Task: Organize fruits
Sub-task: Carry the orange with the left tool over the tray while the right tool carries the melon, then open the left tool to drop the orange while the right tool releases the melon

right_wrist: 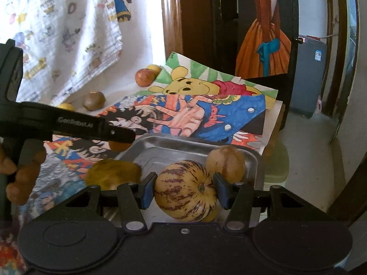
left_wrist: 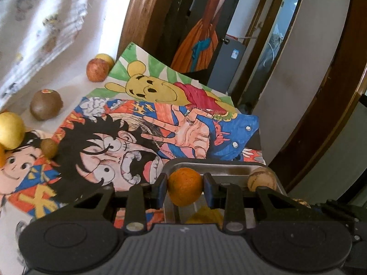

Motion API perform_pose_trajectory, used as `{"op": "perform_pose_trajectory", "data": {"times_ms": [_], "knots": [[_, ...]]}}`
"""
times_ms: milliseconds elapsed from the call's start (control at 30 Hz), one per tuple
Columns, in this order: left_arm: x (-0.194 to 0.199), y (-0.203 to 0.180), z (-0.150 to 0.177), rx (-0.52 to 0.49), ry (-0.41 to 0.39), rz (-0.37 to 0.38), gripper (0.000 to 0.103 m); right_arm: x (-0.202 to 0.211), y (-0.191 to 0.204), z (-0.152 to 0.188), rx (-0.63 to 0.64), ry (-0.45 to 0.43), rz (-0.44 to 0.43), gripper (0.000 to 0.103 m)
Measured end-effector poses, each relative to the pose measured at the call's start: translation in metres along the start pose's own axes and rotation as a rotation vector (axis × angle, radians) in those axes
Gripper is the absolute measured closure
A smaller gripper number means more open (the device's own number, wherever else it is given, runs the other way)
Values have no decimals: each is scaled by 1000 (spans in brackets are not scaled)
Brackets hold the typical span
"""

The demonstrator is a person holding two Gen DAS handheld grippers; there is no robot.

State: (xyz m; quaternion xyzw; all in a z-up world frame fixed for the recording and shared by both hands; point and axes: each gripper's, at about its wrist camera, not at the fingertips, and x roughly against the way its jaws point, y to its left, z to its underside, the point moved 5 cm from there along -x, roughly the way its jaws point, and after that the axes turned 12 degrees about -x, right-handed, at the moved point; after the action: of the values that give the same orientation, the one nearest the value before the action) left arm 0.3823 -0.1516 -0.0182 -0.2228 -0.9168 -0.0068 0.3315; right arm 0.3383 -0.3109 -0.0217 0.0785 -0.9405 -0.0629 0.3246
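left wrist view: left tool (left_wrist: 185,189) at lower centre, blue pads pressed on both sides of an orange fruit (left_wrist: 185,186); jaws narrow, fruit held. fruit sits over the near left corner of a metal tray (left_wrist: 213,163), seen just behind the pads. a pale tan fruit (left_wrist: 261,180) lies at the tray's right side. a yellow fruit (left_wrist: 207,215) shows below the held one, partly hidden by the tool body. the counter (left_wrist: 75,84) is covered with coloured cartoon drawings (left_wrist: 160,119). left of the frame: a brown kiwi (left_wrist: 45,105) with a sticker, a red apple (left_wrist: 97,70) with a yellow fruit just behind it, a yellow ball-like fruit (left_wrist: 10,129) at the left edge, and a small brown fruit (left_wrist: 49,147) resting on a drawing. printed cloth (left_wrist: 45,23) hangs in the upper left.

right wrist view: right tool (right_wrist: 185,192) at lower centre, pads set against a striped melon (right_wrist: 184,190), yellow with purple streaks; jaws at a middling width, melon held, over the tray's (right_wrist: 252,158) near part. the tan fruit (right_wrist: 226,163) lies in the tray just behind and right of the melon. a blurred yellow-brown fruit (right_wrist: 113,174) is at the tray's left edge. the left tool's black arm crosses from the left edge at mid height, its tip over the tray's far left corner; fingers (right_wrist: 18,176) of a hand show at lower left. apple (right_wrist: 144,76) and kiwi (right_wrist: 94,100) lie further back on the counter, upper centre-left.
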Motion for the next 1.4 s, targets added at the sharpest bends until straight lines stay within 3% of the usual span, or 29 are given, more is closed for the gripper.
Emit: {"op": "perform_pose_trajectory", "data": {"times_ms": [533, 1000, 1400], "knots": [[-28, -3, 7, -6, 51, 66, 66, -20, -9, -29, -64, -45, 10, 48], [-28, -6, 9, -44, 36, 46, 66, -16, -25, 0, -105, -11, 70, 48], [-29, -9, 9, -63, 36, 40, 65, -19, -29, 5, -142, 31, 64, 47]]}}
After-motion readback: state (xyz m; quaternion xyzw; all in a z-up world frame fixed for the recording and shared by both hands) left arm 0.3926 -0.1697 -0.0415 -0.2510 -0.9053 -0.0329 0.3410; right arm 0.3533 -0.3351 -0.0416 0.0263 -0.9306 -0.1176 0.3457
